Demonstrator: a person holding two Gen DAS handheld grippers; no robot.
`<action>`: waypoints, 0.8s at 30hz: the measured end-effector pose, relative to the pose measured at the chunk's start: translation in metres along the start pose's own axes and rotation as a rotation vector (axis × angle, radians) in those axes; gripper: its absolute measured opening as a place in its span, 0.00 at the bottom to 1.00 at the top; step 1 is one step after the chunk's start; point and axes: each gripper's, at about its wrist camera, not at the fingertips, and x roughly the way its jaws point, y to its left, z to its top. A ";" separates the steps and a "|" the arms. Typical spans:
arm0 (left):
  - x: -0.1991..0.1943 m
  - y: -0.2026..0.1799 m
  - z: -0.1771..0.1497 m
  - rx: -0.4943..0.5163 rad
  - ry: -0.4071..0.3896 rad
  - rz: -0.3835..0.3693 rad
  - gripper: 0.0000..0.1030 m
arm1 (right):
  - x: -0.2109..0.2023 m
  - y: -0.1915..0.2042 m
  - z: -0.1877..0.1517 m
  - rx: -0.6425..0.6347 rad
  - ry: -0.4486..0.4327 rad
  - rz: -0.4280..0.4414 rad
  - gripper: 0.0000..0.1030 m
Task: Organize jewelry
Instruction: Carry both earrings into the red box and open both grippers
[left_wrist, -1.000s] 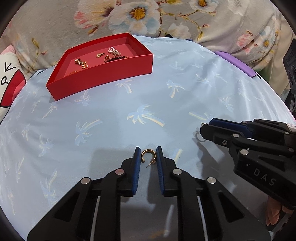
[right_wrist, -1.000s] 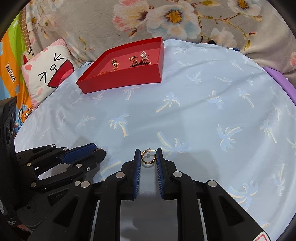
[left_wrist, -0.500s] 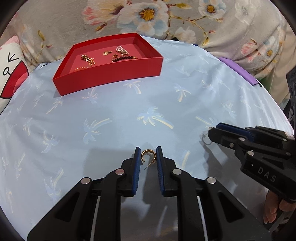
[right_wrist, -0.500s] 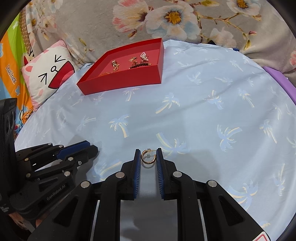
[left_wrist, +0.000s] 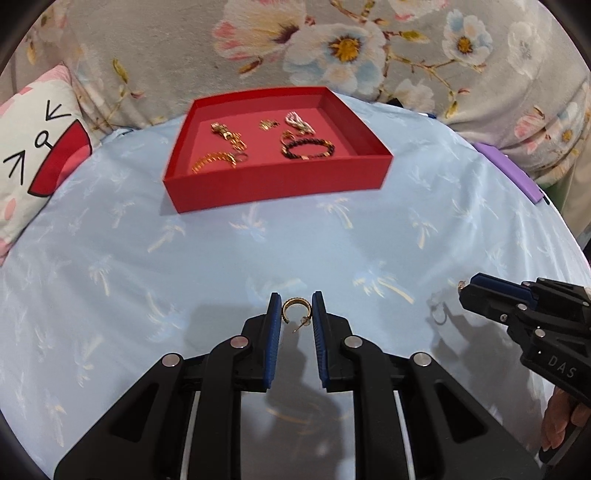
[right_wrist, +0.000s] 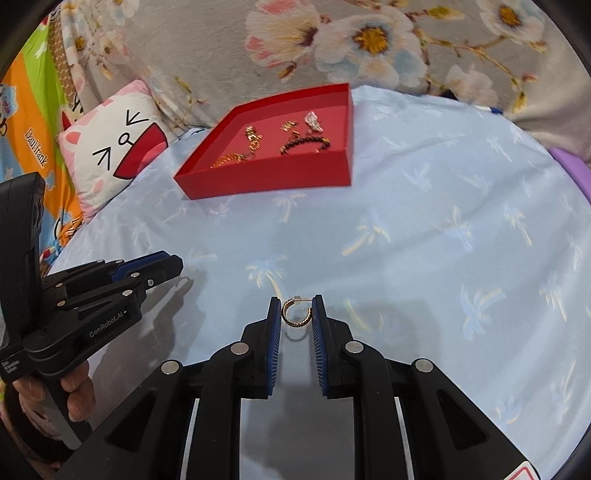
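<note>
- A red tray (left_wrist: 277, 184) sits on the pale blue bedsheet (left_wrist: 110, 258) printed with palm trees, at the far side, close to the floral blanket (left_wrist: 258, 44).
- In the tray lie several pieces of jewelry: a dark beaded bracelet (left_wrist: 308, 149) toward its right, a gold chain bracelet (left_wrist: 214, 162) toward its near left, a gold dangling piece (left_wrist: 227, 134) behind that, a small gold piece (left_wrist: 269, 124) near the back, and a pale sparkling piece (left_wrist: 299, 123) beside it.
- The pieces lie apart or only just touching; how many small items there are I cannot tell exactly.
- The left hand-held gripper (left_wrist: 296, 314) has its blue pads nearly together, pinching a gold hoop earring (left_wrist: 295, 312) at the very tips; the earring's post points down toward the sheet.
- This earring is held clear of the sheet, well apart from the tray and on its near side.
- The right hand-held gripper (right_wrist: 296, 314) is likewise almost closed, clamping a second gold hoop earring (right_wrist: 295, 314) between its tips, the post lying across the top.
- That earring is also on the near side of the tray, well apart from it.
- In the right wrist view the left hand-held gripper appears at the lower left, with a person's fingers (right_wrist: 75, 395) around its handle.
- A cat-face pillow (right_wrist: 118, 147) lies left of the tray.
</note>
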 end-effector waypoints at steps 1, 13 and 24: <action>-0.001 0.004 0.006 0.003 -0.008 0.008 0.16 | 0.000 0.005 0.009 -0.020 -0.009 0.002 0.15; 0.008 0.059 0.109 -0.045 -0.124 0.090 0.16 | 0.032 0.028 0.122 -0.072 -0.127 0.024 0.15; 0.090 0.078 0.169 -0.095 -0.083 0.093 0.16 | 0.105 -0.008 0.192 0.034 -0.111 -0.035 0.15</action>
